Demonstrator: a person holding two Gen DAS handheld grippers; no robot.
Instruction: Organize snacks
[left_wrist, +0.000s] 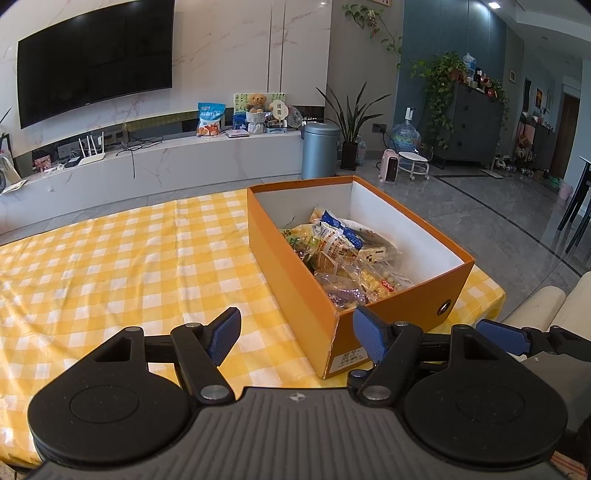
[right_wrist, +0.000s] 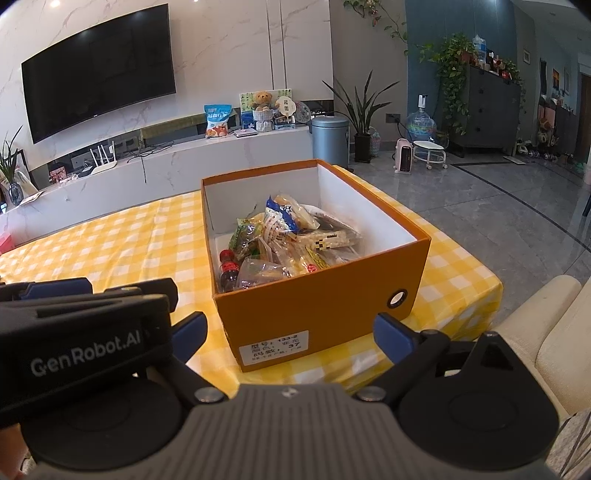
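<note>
One orange box (right_wrist: 317, 295) sits on the table (left_wrist: 110, 258) with the yellow check cloth, toward the table's right end, near the sofa (right_wrist: 554, 332). The box is open-topped with a white inside and one round hole in its near short side, plus one white label at the near bottom corner. The snacks (right_wrist: 291, 240) are all piled inside the box, a heap of clear and coloured packets; too many overlap for an exact count. One small dark bottle (right_wrist: 229, 269) with a red cap lies in the near-left corner of the box, against the packets.

Two grippers in view. The left gripper (left_wrist: 295, 336) hangs just in front of the box's near corner, jaws spread wide, holding nothing. The right gripper (right_wrist: 291, 336) faces the box's near short side, jaws also spread wide, nothing between them. Neither touches the box. The rest of the cloth left of the box is bare.

Behind the box: one TV (right_wrist: 99, 70) on the wall, one grey bin (right_wrist: 330, 140) on the floor.
</note>
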